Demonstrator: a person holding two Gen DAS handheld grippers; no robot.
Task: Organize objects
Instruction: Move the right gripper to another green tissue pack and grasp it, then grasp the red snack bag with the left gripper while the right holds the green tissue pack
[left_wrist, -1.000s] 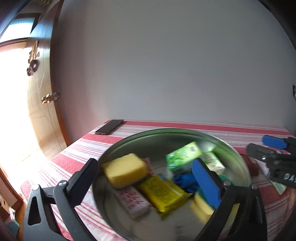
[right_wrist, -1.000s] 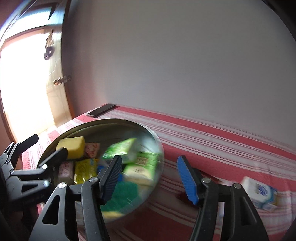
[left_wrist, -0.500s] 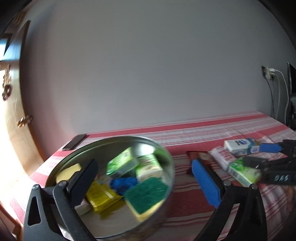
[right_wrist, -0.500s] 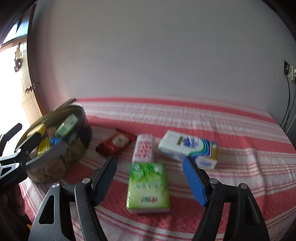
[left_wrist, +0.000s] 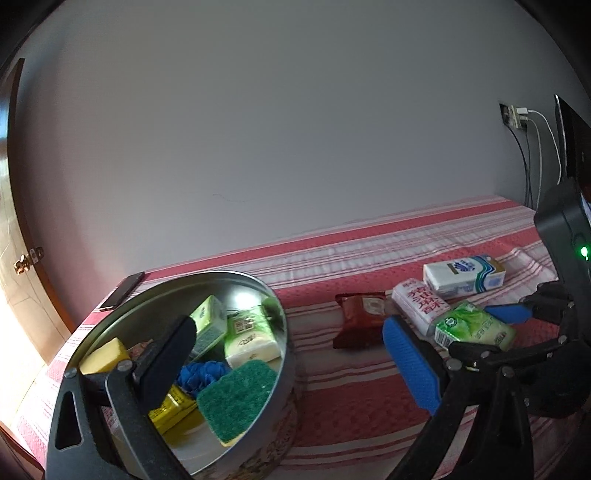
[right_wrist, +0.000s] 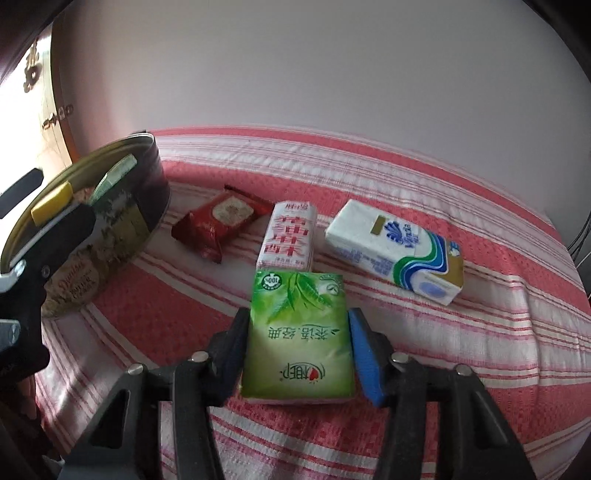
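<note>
A green tissue pack (right_wrist: 291, 295) lies flat on the red striped cloth. My right gripper (right_wrist: 298, 321) straddles it, jaws closing, with a pad touching each long side. In the left wrist view the same pack (left_wrist: 465, 321) sits in that gripper (left_wrist: 472, 330) at the right. Beyond it lie a white-and-red pack (right_wrist: 290, 236), a red snack packet (right_wrist: 221, 218) and a white-and-blue tissue pack (right_wrist: 395, 247). My left gripper (left_wrist: 288, 332) hangs open above the round metal tin's (left_wrist: 236, 275) right rim, holding nothing. Sponges, packs and a blue item fill the tin.
A dark phone (left_wrist: 122, 291) lies at the table's far left corner behind the tin. A wooden door (right_wrist: 55, 110) stands left of the table. A wall socket with cables (left_wrist: 513, 114) is at the far right. Bare cloth stretches behind the packs.
Both views swung right from the tin toward the loose packs. My right gripper came down over the green tissue pack and its jaws narrowed onto its sides. The left gripper stayed open.
</note>
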